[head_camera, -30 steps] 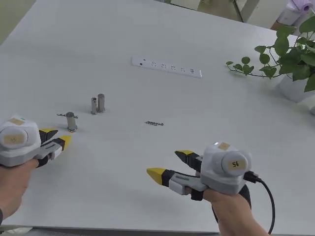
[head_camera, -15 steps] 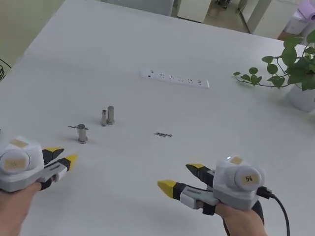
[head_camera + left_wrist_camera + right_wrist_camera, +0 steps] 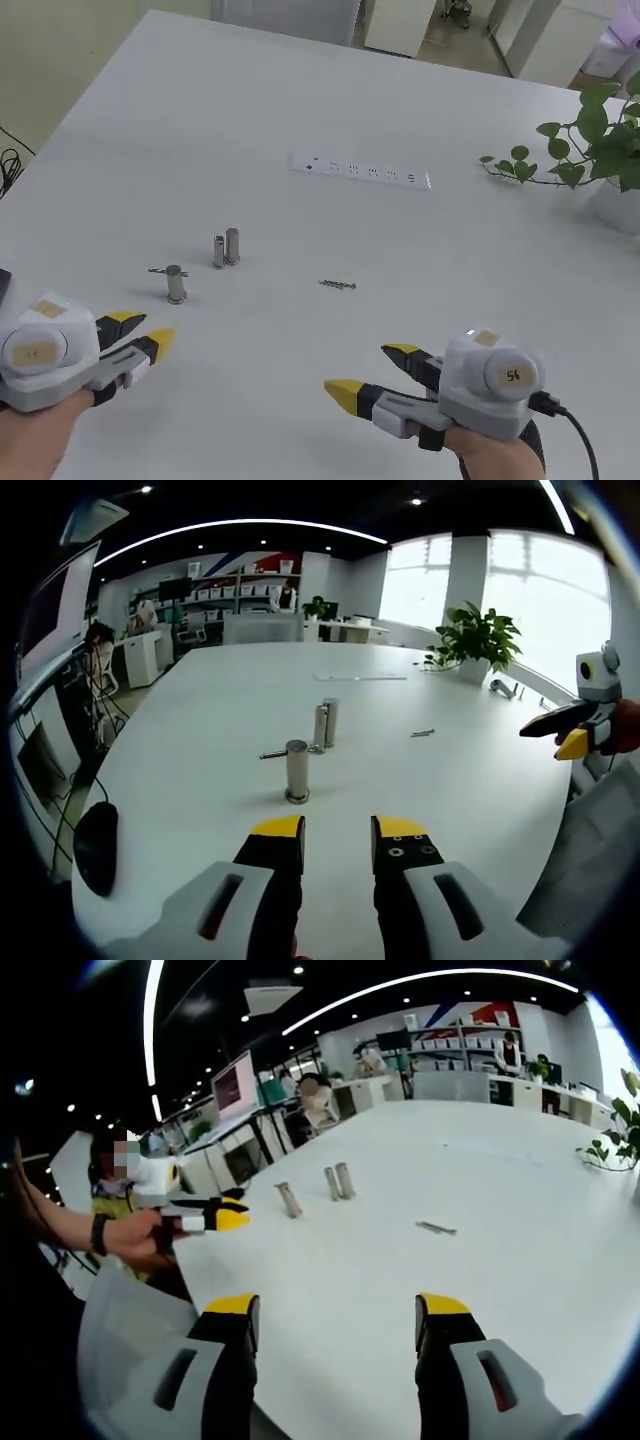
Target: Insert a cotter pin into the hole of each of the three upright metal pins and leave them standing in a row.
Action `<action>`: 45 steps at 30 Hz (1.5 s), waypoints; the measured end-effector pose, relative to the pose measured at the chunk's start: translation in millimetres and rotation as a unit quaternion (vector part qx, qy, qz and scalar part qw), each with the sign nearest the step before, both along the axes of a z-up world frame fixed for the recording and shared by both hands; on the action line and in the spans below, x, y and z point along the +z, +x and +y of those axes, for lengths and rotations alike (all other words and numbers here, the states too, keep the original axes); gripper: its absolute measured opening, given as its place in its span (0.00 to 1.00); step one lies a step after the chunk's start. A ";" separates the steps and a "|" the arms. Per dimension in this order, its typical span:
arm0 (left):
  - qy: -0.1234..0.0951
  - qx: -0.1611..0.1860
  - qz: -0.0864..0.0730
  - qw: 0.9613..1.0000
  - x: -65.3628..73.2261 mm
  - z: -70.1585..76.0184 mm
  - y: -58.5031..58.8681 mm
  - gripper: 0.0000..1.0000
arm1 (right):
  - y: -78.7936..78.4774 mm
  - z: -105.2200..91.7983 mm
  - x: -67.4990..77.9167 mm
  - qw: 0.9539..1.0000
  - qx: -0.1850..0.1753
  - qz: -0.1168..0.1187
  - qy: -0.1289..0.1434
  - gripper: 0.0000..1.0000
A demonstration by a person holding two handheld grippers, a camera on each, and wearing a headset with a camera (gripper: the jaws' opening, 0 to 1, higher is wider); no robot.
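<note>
1. Left gripper (image 3: 145,328): yellow-tipped jaws narrowly parted, empty; right gripper (image 3: 371,371): jaws wide, empty.
2. Three shiny steel cylinders (image 3: 231,246) stand on the smooth white table (image 3: 300,100); a thin wire pin (image 3: 338,285) lies loose nearby.

Upright pin pair (image 3: 225,248), cottered pin (image 3: 176,284), loose cotter pin (image 3: 338,285)

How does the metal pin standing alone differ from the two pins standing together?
The lone pin carries a cotter pin crosswise near its top; the pair shows none. The lone pin stands nearer the left gripper, the pair farther back. All stand upright on the table.
</note>
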State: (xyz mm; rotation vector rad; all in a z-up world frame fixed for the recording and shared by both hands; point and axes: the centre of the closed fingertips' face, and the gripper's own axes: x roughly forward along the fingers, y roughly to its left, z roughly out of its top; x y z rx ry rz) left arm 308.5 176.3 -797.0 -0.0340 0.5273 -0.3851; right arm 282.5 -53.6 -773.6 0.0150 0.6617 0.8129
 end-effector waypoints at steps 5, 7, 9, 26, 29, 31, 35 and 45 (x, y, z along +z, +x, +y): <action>0.001 -0.014 0.000 1.000 2.7 -8.6 -5.4 0.26 | -1.8 2.0 -1.6 1.000 0.001 0.002 0.004 0.66; 0.000 -0.021 0.000 1.000 3.4 -11.8 -7.1 0.27 | -2.9 2.6 -3.1 1.000 0.002 0.003 0.002 0.66; 0.002 -0.026 -0.002 1.000 5.2 -13.8 -7.9 0.27 | -3.0 2.9 -3.8 1.000 0.001 0.004 0.004 0.66; 0.017 -0.052 -0.023 0.998 29.1 -13.8 13.6 0.28 | -3.2 2.2 -5.0 1.000 0.001 0.005 0.007 0.66; 0.024 -0.058 -0.028 0.998 34.4 -11.6 22.7 0.27 | -3.4 2.0 -5.1 1.000 0.000 0.005 0.009 0.66; 0.028 -0.062 -0.032 0.997 38.0 -9.5 29.3 0.27 | -3.5 1.7 -5.7 1.000 0.000 0.006 0.008 0.66; 0.033 -0.066 -0.037 0.997 42.8 -5.9 41.4 0.27 | -4.0 1.2 -6.1 1.000 -0.001 0.007 0.009 0.66; 0.041 -0.080 -0.041 0.995 46.3 -4.5 62.3 0.27 | -4.3 0.5 -7.7 1.000 0.000 0.011 0.009 0.65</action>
